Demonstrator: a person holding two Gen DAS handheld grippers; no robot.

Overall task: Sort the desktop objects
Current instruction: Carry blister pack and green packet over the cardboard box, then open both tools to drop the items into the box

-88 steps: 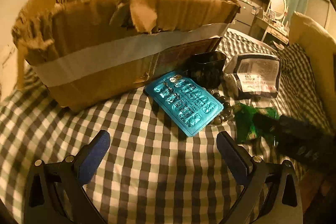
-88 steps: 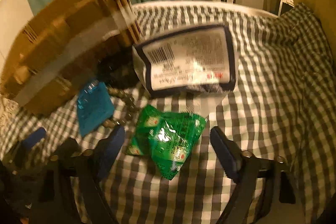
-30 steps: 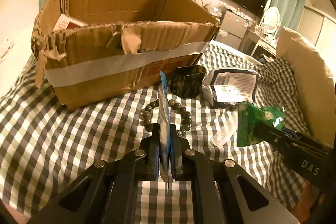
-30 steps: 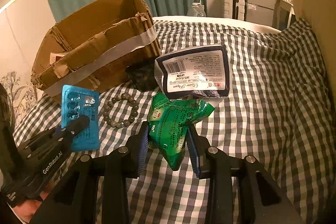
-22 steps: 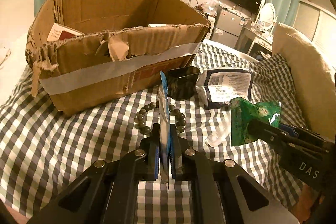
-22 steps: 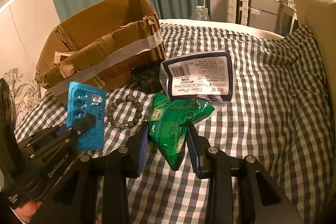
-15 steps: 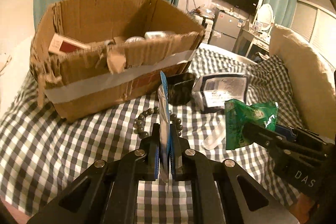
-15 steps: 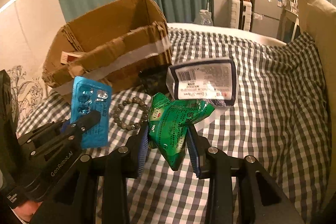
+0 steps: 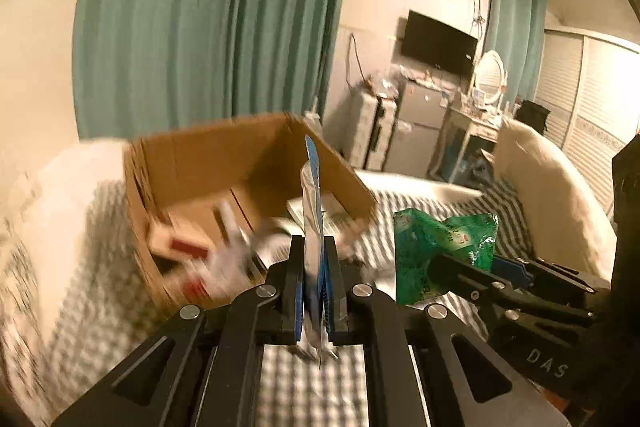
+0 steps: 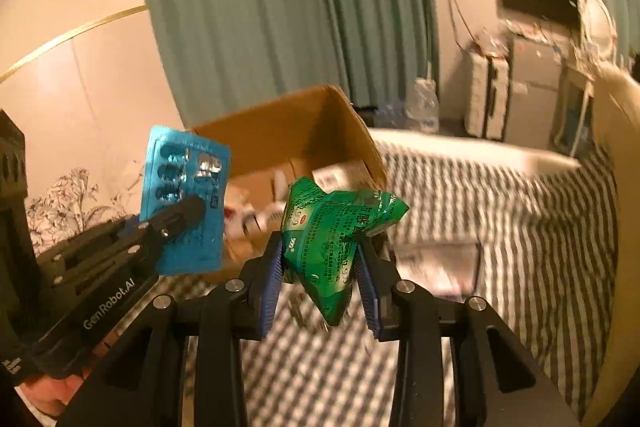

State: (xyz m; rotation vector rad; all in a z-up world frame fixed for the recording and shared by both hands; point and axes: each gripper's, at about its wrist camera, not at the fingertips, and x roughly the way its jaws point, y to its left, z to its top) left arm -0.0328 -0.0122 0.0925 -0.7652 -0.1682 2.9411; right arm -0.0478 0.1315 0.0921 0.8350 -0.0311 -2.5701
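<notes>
Two hand-held grippers: left hand-held gripper (image 9: 313,291) pinching one blister pack (image 10: 185,203), right hand-held gripper (image 10: 320,279) pinching one green packet (image 10: 334,235).

Blister pack (image 10: 185,201) left of packet (image 10: 334,231), box (image 10: 288,131) behind.

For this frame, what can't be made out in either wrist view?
- Contents of the cardboard box: motion-blurred in both views.
- Blister pack: edge-on in left view; print too small in right.
- Items on the checked cloth: smeared; green packet covers some.
</notes>
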